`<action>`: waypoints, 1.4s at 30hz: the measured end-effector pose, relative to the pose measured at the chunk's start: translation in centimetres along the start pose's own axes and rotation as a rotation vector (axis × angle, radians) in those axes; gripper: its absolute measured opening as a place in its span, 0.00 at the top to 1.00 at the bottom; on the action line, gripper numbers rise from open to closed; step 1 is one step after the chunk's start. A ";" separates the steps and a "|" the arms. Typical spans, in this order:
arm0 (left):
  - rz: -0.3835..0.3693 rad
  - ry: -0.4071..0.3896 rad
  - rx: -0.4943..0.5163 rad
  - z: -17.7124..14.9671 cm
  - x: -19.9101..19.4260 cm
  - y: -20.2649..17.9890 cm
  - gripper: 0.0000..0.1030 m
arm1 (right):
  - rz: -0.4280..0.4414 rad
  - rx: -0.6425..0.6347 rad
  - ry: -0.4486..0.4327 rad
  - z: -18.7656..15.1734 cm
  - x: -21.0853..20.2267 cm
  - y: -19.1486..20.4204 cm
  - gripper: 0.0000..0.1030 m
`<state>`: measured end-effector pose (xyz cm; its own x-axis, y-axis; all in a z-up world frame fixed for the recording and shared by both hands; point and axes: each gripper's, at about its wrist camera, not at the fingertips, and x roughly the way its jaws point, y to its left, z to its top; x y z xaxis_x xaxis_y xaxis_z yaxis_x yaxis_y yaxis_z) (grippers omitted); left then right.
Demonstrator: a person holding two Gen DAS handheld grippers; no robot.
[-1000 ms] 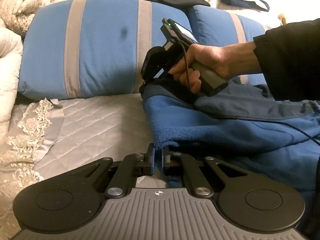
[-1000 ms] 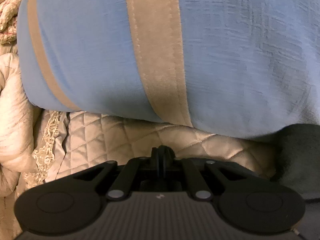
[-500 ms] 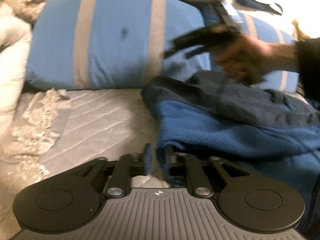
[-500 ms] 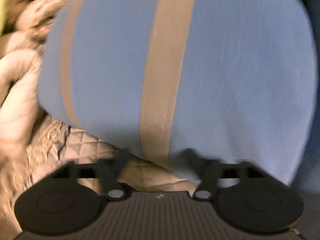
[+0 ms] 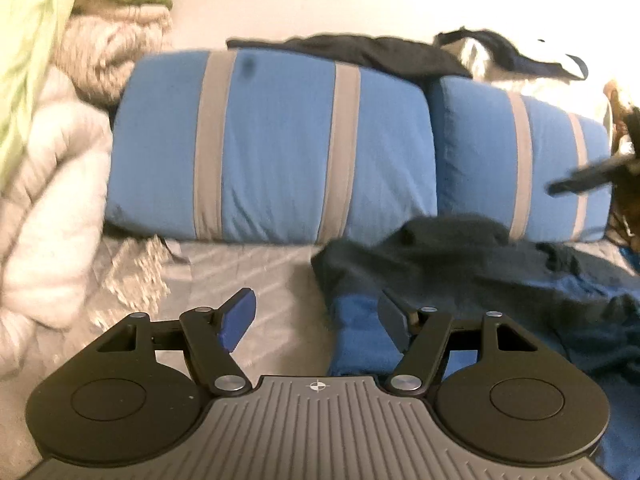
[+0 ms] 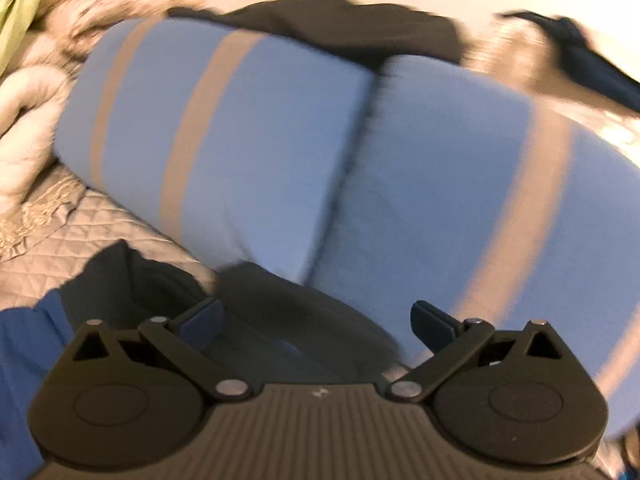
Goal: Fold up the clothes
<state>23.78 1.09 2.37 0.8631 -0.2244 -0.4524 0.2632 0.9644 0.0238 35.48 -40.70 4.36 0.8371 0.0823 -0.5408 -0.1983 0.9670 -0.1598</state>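
Left side: we see a heap of cream blankets (image 5: 52,200) with a green one (image 5: 36,28) on top, lace trim at the quilt (image 5: 248,264) edge.
Left gripper (image 5: 316,314): we have it wide open, empty, above the quilt; its right finger sits over the fleece edge.
Blue fleece (image 5: 360,340): lies crumpled on the quilt right of centre, dark lining up, just in front of the pillows.
Pillows: we count two blue striped ones (image 5: 272,148) side by side, dark clothes (image 5: 372,54) draped on top.
Right gripper (image 6: 316,318): we have it wide open, empty, over the fleece's dark part (image 6: 280,320); view blurred.
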 end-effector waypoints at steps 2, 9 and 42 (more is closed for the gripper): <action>0.003 0.001 0.034 1.7 -0.7 -0.3 0.34 | -0.043 0.042 0.006 -1.4 -2.6 -2.7 0.00; 0.066 -0.011 0.132 9.8 -2.8 -2.5 0.26 | -0.168 0.163 -0.017 -4.5 -10.8 -10.7 0.00; -0.253 -0.009 0.062 2.7 -2.3 -17.7 0.19 | -0.077 0.157 0.000 -14.9 -24.3 -17.2 0.02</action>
<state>18.33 -15.83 5.36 0.7701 -0.4585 -0.4435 0.4967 0.8672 -0.0341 10.94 -62.90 7.91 0.8468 0.0063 -0.5319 -0.0515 0.9962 -0.0703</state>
